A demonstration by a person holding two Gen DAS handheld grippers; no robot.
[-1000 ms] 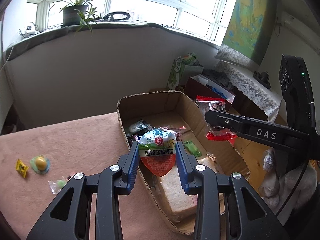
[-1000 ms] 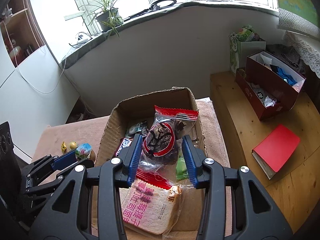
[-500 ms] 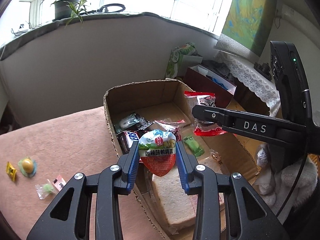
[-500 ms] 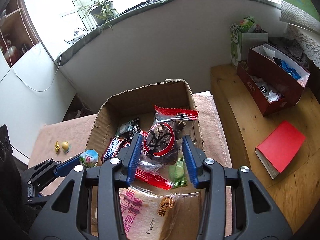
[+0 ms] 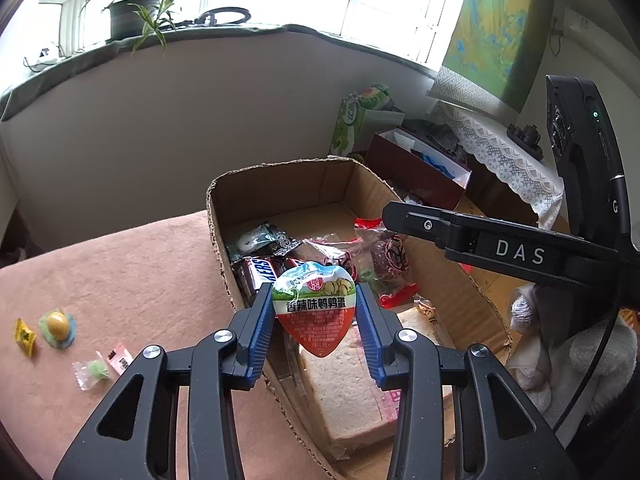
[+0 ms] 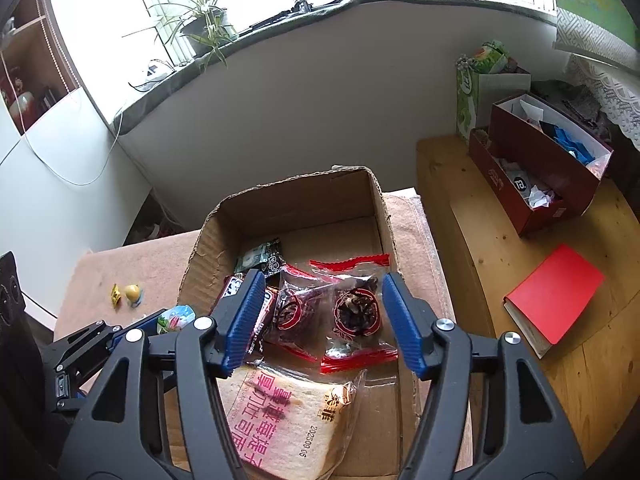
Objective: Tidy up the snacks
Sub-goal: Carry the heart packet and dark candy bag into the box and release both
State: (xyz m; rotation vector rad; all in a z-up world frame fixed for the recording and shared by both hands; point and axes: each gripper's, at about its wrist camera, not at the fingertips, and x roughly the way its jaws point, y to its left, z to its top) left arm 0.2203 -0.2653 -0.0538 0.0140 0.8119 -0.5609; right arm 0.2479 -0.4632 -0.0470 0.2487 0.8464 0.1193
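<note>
Four small wrapped sweets (image 5: 60, 326) lie loose at the left on the pink-covered worktop (image 5: 120, 272), with open cloth between them and the one cardboard box (image 5: 218, 216). The left gripper (image 5: 315, 312), tilted down over the box's near left wall, has just eased wider; the egg snack packet (image 5: 316, 316) sits between its pads. The right gripper (image 6: 322, 316), angled down over the box, has just spread apart, and two red-edged bags (image 6: 352, 312) lie below in the box.
</note>
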